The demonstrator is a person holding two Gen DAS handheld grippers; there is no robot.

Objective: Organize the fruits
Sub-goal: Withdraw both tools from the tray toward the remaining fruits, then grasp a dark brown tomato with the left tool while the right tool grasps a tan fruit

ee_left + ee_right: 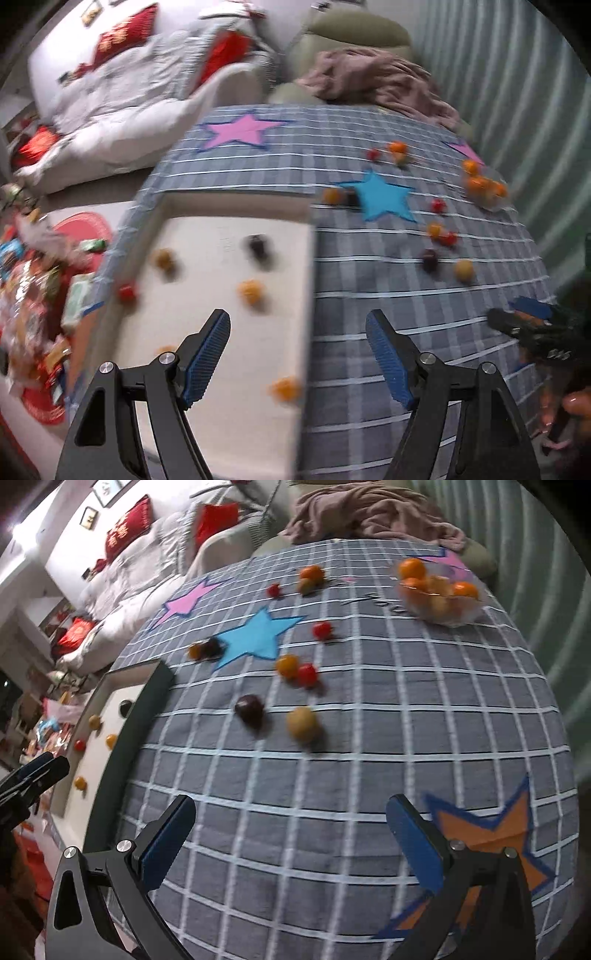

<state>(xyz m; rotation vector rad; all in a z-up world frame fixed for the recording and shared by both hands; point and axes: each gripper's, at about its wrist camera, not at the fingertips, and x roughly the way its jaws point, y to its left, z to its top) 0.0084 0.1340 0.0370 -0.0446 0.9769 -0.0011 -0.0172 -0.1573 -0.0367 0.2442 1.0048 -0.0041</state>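
Note:
Small fruits lie scattered on a grey checked tablecloth [332, 768]: a dark plum [250, 709], a yellow-brown fruit [303, 723], an orange one [287, 665] touching a red one [307, 674], and others farther back. A clear bowl [441, 596] at the far right holds several oranges. A white tray [229, 295] on the left carries several small fruits, among them a dark one [257, 245] and an orange one [251, 291]. My left gripper [297, 354] hovers open over the tray's right edge, nothing between its fingers. My right gripper [291, 845] hangs open and empty above bare cloth, short of the plum.
Coloured stars are sewn on the cloth: blue [255, 637], pink [186, 600], orange [487, 834]. A pink blanket [369, 513] lies at the table's far edge. A white sofa with red cushions [122, 35] stands behind left. Cluttered packets [33, 295] lie on the floor to the left.

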